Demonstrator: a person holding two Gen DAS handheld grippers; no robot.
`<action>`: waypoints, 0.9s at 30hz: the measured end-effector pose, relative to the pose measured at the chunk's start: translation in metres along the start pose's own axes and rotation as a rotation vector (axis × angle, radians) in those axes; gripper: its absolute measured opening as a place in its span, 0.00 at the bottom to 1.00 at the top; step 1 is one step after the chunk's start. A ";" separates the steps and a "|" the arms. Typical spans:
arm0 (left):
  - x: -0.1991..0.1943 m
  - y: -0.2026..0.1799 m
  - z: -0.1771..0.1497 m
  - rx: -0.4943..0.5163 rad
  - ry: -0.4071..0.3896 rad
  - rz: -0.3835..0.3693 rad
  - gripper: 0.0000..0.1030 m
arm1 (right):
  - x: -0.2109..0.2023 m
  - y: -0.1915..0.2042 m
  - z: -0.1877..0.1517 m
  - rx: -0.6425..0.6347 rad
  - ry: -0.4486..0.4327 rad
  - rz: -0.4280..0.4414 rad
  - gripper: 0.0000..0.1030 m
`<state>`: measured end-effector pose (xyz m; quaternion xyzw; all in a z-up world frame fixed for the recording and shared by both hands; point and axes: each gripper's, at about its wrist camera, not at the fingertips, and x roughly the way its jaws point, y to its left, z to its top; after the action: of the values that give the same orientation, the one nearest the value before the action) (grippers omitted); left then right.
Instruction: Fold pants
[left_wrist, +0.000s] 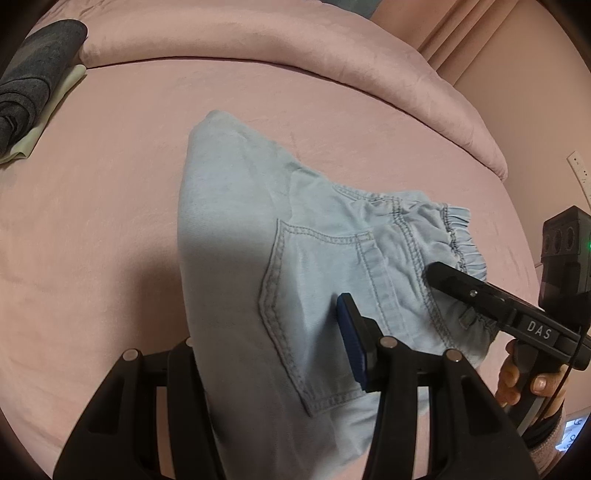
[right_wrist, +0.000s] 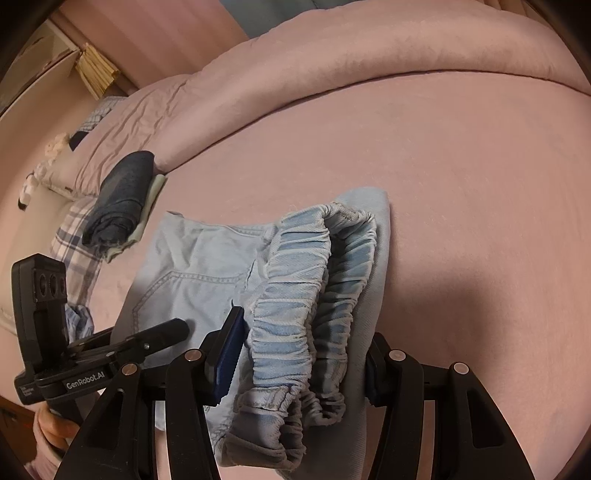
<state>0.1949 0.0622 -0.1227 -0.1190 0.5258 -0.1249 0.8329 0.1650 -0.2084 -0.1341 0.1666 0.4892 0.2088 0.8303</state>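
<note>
**Pants bunched in both tools, fold partly made**

The light-blue denim pants (left_wrist: 236, 236) lie on the pink bed sheet (left_wrist: 110, 184), already doubled over, back pocket (left_wrist: 306, 306) facing up and the elastic waistband (right_wrist: 295, 295) gathered at the near end.

Left tool (left_wrist: 273, 365): fabric runs between its jaws, with the blue pad of one finger against the cloth beside the pocket; the other finger is hidden under the denim. Read as pinching the pants. Right tool (right_wrist: 295, 362): jaws stand either side of the bunched waistband, several layers thick, and appear pressed onto it.

In the left wrist view the right tool's finger sits at the waistband edge, just beside the left tool. A hand (left_wrist: 524, 380) grips its handle.

Further out: a folded dark garment (right_wrist: 122, 199) on a pale cloth near the rolled pink duvet (right_wrist: 332, 66), well apart from the pants.

Risks, as judged:
- The waistband is thick and springy; the layers could slip unevenly out of the right tool, leaving a skewed fold.
- With both grips so near each other, the far end hangs uncontrolled and may crease when laid.
- Dragging may ruck the sheet.
</note>
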 end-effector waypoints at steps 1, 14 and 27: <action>0.000 0.001 0.000 -0.002 0.002 0.001 0.47 | 0.000 -0.001 0.000 0.000 0.001 -0.001 0.54; 0.003 0.005 -0.002 -0.006 0.016 0.026 0.48 | 0.003 -0.007 -0.002 0.010 0.009 -0.013 0.54; 0.006 0.002 -0.001 0.013 0.026 0.071 0.52 | 0.005 -0.004 -0.002 -0.004 0.014 -0.049 0.54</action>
<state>0.1970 0.0622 -0.1284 -0.0932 0.5396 -0.1002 0.8307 0.1662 -0.2088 -0.1405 0.1513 0.4988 0.1904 0.8319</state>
